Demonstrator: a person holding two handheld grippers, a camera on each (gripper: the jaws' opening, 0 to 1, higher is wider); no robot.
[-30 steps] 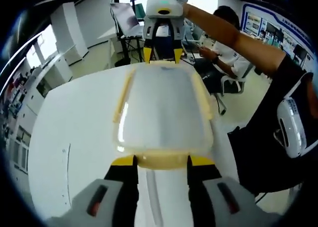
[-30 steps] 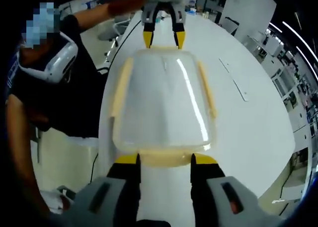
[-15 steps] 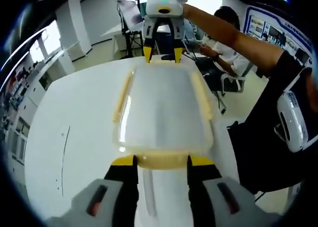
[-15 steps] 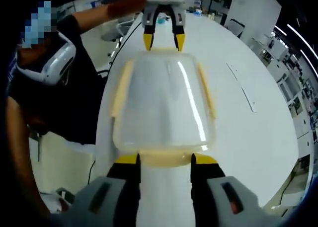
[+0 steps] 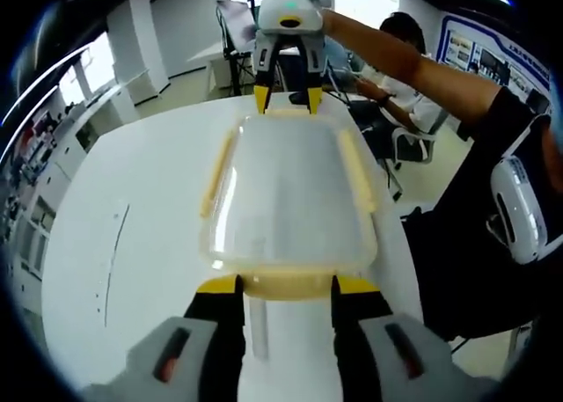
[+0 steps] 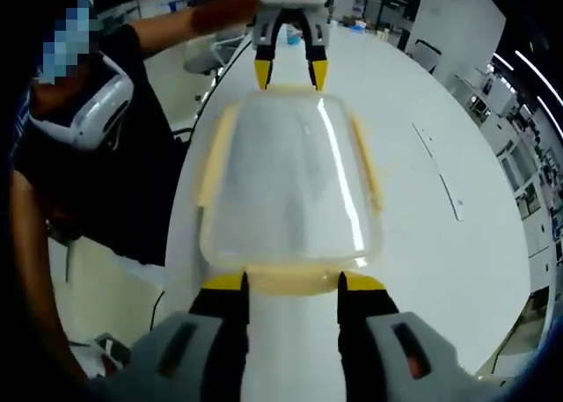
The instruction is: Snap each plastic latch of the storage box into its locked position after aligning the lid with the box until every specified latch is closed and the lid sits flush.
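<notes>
A clear storage box (image 5: 286, 191) with its lid on and pale yellow latches hangs just over the white table (image 5: 132, 235), held between my two grippers. My left gripper (image 5: 288, 289) is shut on the near end latch (image 5: 288, 279), one jaw on each side of it. At the far end my right gripper (image 5: 286, 101) grips the opposite latch. In the right gripper view the box (image 6: 286, 178) runs away from my right gripper (image 6: 290, 288) to the left gripper (image 6: 290, 75). Long side latches (image 5: 215, 175) (image 5: 356, 169) lie along both edges.
The person holding the grippers stands at the table's side, wearing a white headset (image 5: 515, 208) (image 6: 84, 112). Another person (image 5: 400, 76) sits at a desk beyond the table. A thin strip (image 6: 440, 169) lies on the table.
The box stays fixed between both grippers while the table and room slide behind it, so box and grippers have moved together across the table. Grips are unchanged.
</notes>
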